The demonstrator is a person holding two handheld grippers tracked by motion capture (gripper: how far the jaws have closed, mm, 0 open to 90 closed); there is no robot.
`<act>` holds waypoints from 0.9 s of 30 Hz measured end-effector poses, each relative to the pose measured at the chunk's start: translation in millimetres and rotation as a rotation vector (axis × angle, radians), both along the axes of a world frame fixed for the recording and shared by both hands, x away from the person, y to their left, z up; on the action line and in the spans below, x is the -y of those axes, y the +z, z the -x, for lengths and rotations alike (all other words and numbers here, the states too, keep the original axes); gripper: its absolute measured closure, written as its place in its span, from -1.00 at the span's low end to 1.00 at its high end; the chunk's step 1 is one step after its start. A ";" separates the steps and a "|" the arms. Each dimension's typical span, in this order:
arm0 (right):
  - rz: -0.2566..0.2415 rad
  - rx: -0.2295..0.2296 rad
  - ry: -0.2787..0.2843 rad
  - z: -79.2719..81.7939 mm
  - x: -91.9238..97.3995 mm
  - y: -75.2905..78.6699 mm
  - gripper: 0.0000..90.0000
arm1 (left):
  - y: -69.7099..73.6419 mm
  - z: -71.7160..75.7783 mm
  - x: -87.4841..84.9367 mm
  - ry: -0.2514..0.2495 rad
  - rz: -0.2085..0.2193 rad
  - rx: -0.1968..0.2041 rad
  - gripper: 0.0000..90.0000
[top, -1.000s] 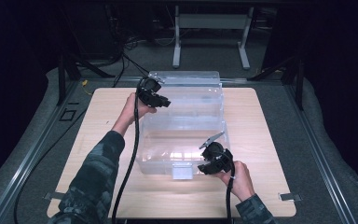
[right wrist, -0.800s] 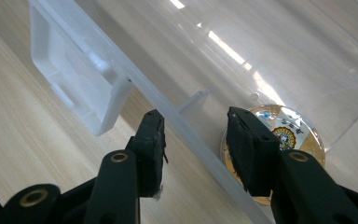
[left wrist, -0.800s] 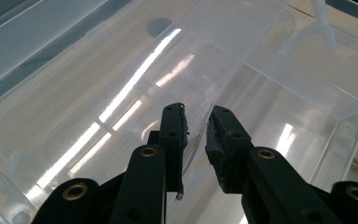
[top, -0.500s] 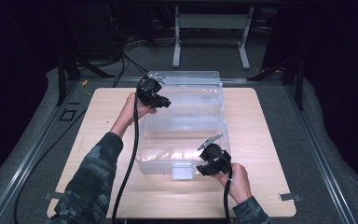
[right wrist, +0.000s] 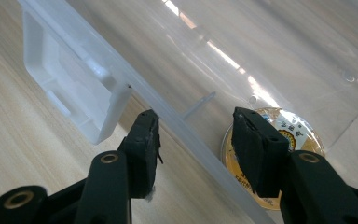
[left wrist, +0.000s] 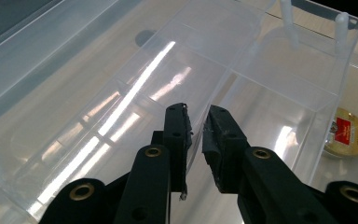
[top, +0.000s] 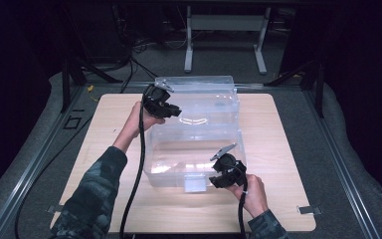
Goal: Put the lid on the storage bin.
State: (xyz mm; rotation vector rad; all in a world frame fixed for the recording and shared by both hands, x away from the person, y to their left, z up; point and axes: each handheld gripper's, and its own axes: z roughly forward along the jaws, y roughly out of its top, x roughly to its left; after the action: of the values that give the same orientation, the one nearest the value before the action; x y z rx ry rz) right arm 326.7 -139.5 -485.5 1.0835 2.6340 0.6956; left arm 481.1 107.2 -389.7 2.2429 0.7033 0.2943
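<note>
A clear plastic storage box stands on the wooden table. My left gripper is at its back left corner, shut on the thin wall of a clear divided tray that is tilted over the box. My right gripper is at the box's front rim, beside the white latch. Its jaws have just been opening and straddle the rim, and the pads do not press on it. A round gold-labelled disc lies inside the box behind the front wall.
The box's clear lid stands open at the back. The wooden tabletop has bare room to the right and left of the box. Black cables trail from both grippers toward the near edge. A metal stand is beyond the table.
My left gripper has lifted slightly with the tray's edge in it. The right gripper's jaws stand a little wider around the box rim, and that hand has stayed put.
</note>
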 end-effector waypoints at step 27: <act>0.002 0.000 -0.010 0.4 -1.5 -1.3 0.12 | 6.1 64.1 -9.8 -0.029 0.048 0.098 0.77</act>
State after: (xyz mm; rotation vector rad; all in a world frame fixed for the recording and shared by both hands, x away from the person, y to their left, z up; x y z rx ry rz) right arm 326.3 -138.0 -486.8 1.0954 2.6269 0.6915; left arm 416.9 117.0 -383.6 2.1756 0.6185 0.3670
